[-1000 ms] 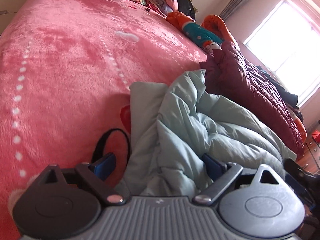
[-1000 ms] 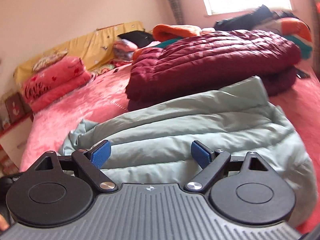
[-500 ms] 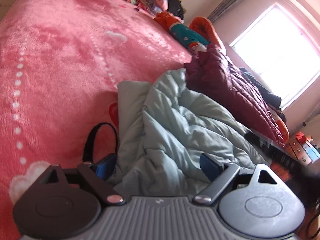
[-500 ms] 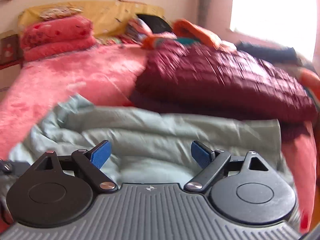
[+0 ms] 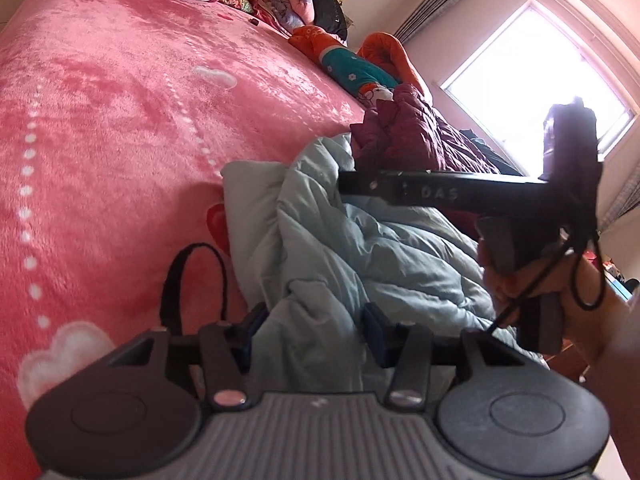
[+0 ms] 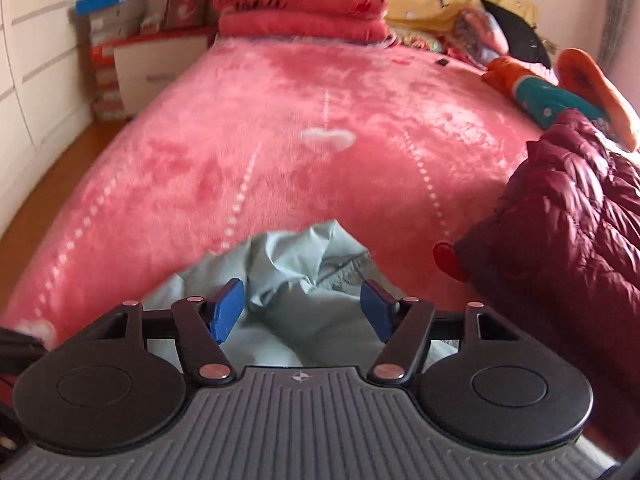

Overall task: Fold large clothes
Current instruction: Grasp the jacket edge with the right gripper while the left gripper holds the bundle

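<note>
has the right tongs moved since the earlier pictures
Yes. The right tongs swung left: the maroon jacket, centred before, now sits at the right edge. Their jaws have just been closing around the light blue jacket.

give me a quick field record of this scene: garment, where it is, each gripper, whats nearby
garment: pale green puffer jacket, crumpled, unfolded
surface: pink plush blanket covering the bed
left gripper: jaws just closing, jacket fabric bunched between the pads
right gripper: jaws just closing, either side of a raised jacket fold, gaps still show
nearby: maroon puffer jacket beside the green one; folded pink blankets at the bed's head
</note>
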### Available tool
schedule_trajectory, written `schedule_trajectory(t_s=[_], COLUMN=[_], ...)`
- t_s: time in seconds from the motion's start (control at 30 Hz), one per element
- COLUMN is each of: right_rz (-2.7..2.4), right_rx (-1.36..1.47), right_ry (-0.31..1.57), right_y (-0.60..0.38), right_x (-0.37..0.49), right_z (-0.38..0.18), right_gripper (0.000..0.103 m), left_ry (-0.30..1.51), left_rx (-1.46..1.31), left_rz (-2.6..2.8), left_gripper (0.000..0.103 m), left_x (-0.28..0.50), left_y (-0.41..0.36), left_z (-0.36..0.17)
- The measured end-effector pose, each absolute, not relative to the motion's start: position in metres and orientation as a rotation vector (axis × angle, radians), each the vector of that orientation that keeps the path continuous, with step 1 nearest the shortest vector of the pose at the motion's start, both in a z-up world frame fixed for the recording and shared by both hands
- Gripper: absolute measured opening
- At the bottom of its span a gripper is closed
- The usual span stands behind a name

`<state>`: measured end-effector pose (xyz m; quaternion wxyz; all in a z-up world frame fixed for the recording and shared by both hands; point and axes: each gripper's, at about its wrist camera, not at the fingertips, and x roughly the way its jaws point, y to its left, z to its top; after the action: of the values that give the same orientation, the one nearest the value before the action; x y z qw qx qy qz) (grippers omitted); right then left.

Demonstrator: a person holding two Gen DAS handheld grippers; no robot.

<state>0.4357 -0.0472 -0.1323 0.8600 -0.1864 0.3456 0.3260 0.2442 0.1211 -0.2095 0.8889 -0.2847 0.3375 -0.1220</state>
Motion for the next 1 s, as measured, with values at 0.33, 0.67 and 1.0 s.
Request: schedule_trajectory(t_s=[0.33,0.67,1.0], right_rz=[0.672,0.536,0.462], right_rx=[-0.598,-0.423,-0.399], right_ry=[0.705,0.564,0.635], right_y=[-0.023,-0.022,-0.012], right_x=[0.416,0.428,0.447], right_z=[-0.142,-0.126,-0.193], right_gripper=[0.012,0.009,0.011], left_ry=[0.714,0.764,0.814], left_rx=[-0.542,-0.474,-0.51], left_rz=[-0.264,-0.299,-0.291], left_gripper=[0.04,0.033,0.033], left_x=[0.244,0.24,0.247], left_y=[0.119,0.113,0.12], left_z=[-0.209,-0.213,-0.219])
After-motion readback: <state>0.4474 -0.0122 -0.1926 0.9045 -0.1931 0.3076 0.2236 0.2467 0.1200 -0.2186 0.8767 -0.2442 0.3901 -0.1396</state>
